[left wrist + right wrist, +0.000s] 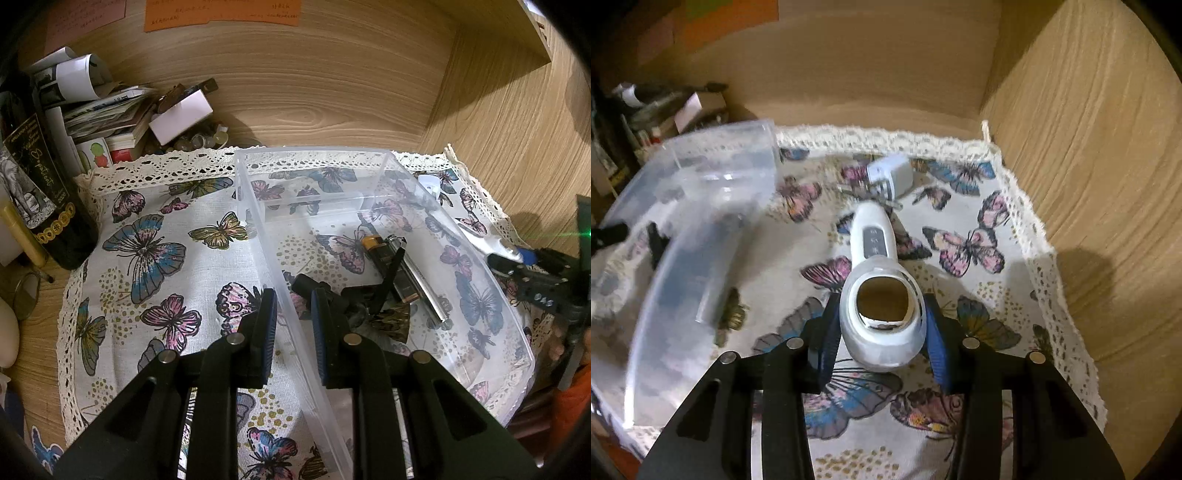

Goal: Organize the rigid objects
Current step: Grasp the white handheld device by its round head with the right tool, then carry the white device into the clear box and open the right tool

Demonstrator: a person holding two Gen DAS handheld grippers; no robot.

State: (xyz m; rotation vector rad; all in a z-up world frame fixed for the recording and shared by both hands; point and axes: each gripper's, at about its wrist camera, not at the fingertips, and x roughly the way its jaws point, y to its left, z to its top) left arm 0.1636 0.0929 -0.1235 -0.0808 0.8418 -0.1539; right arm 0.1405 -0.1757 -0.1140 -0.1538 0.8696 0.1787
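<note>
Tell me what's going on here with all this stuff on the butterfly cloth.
A person is sorting small items into a clear bin on the cloth. The left tool straddles the bin's near wall, one finger inside and one outside, apparently steadying it. The right tool is shut on a white handheld device, held above the cloth, not yet in the bin. A battery and some dark items already lie inside. A white charger sits on the cloth outside.

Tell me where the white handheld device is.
Right wrist view, centre: the white handheld device sits between the right claw fingers, above the butterfly cloth, right of the clear bin.
</note>
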